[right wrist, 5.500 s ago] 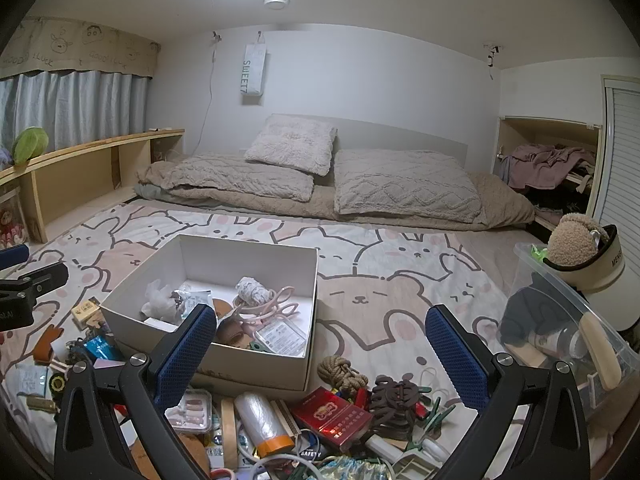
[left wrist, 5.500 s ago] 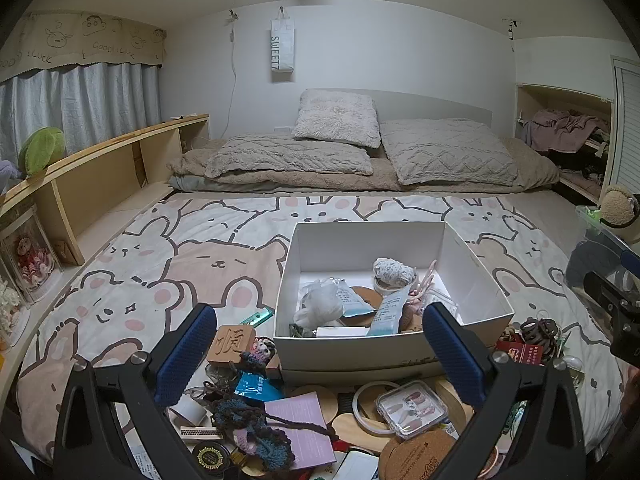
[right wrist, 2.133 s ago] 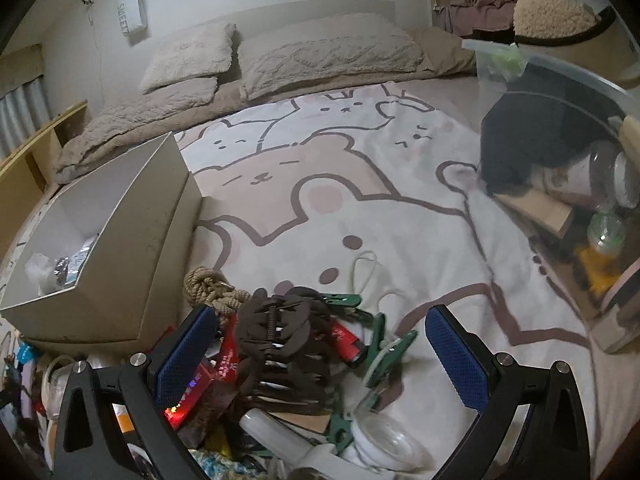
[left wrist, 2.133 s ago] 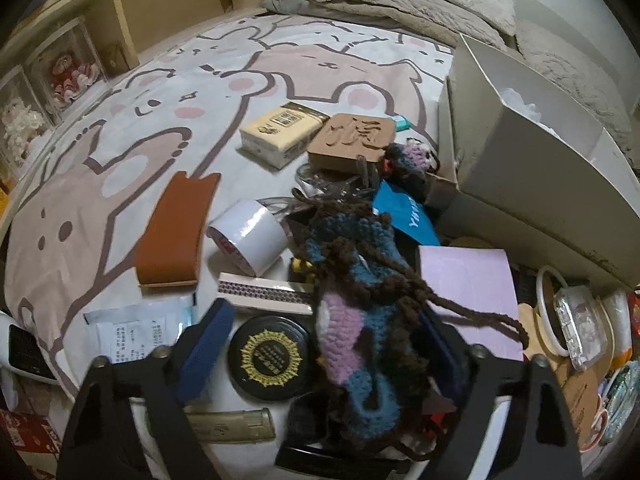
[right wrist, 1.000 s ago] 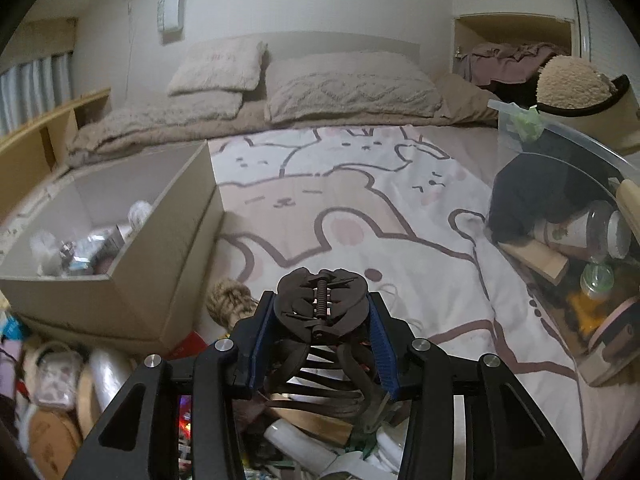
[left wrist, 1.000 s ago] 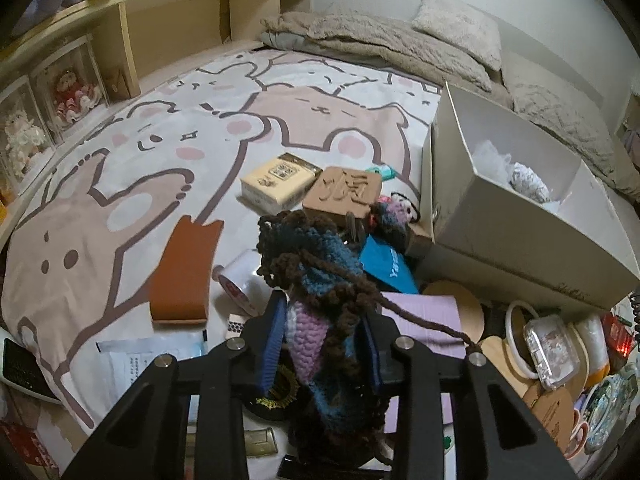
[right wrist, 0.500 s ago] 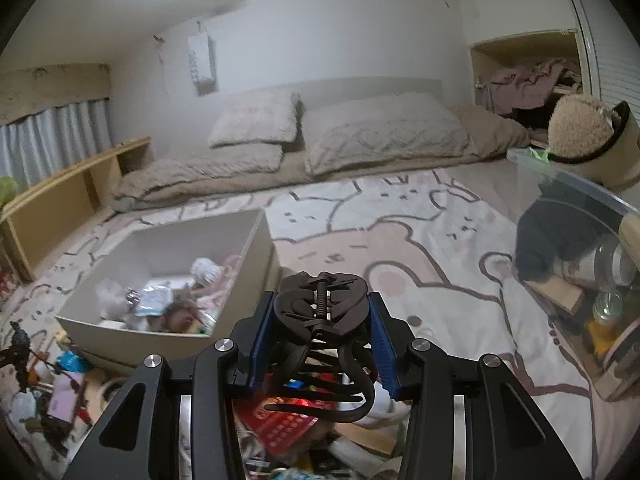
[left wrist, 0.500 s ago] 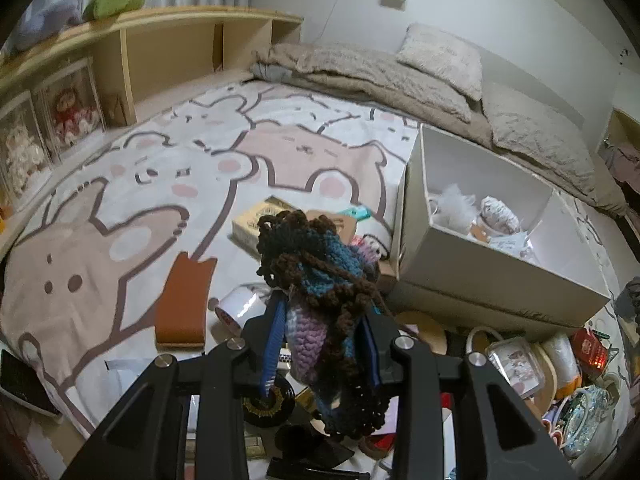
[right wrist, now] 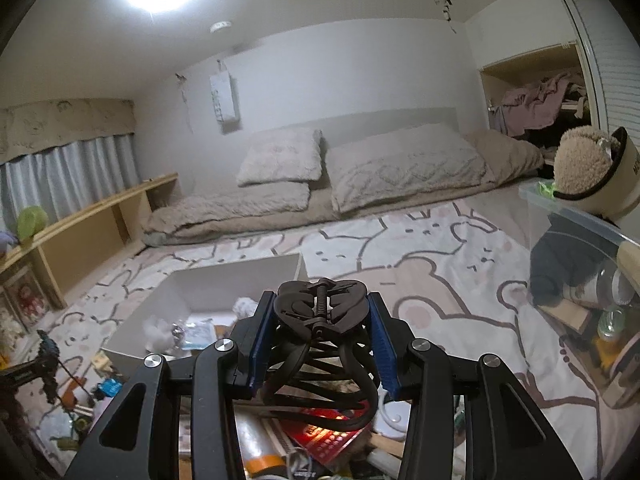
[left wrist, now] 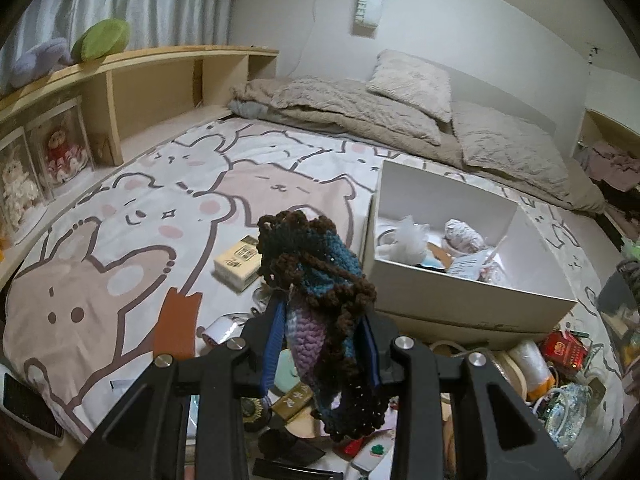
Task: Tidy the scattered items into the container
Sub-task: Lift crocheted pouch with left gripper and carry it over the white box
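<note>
Left wrist view first: the left gripper [left wrist: 322,346] is pinching a crocheted pouch [left wrist: 320,300] of teal, purple and brown yarn between its blue pads, the pouch bulging up above the fingers and sagging below them, held clear of the bear-print bedspread [left wrist: 132,224]. The white box [left wrist: 468,292] is sitting to the right and a little beyond, open-topped, with a white mesh puff and other small pieces inside. A yellow carton [left wrist: 238,265] is lying just left of the pouch, and a brown leather case [left wrist: 176,322] is resting nearer the camera. Over to the right wrist view: the right gripper [right wrist: 320,344] is clamping a dark brown claw hair clip [right wrist: 322,320], spring uppermost, teeth hanging toward the camera. The white box [right wrist: 224,280] is lying ahead and to the left, below the clip, while a red packet [right wrist: 324,436] is showing underneath the fingers.
</note>
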Motion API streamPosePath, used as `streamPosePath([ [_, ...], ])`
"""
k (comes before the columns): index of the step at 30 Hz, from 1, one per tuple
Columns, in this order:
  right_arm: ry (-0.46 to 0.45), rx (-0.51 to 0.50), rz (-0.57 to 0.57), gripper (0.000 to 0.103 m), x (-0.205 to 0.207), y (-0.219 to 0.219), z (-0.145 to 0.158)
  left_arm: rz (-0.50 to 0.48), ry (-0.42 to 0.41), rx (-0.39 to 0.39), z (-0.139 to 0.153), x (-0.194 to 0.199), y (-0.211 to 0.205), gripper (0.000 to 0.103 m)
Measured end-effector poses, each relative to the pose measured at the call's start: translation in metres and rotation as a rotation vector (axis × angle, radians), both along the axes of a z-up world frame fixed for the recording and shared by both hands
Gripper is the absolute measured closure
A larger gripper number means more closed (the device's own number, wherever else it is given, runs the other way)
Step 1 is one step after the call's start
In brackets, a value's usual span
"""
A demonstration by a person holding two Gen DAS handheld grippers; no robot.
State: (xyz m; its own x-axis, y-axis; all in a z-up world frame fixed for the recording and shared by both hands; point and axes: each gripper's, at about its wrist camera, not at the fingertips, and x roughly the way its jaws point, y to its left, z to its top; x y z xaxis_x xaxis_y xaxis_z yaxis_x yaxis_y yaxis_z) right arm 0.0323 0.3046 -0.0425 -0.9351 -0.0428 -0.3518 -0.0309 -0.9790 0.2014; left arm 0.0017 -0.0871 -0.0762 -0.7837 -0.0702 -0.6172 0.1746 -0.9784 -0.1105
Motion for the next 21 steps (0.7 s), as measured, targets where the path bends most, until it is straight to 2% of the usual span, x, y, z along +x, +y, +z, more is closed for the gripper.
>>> streamPosePath([
  [15, 0.044, -0.010, 0.069, 0.058, 0.013, -0.009, 0.019, -0.161, 0.072, 0.036, 0.047, -0.007, 0.039, 0.069],
  [21, 0.061, -0.017, 0.085, 0.058, 0.019, -0.012, 0.023, -0.195, 0.110, 0.011, 0.071, -0.006, 0.046, 0.069],
])
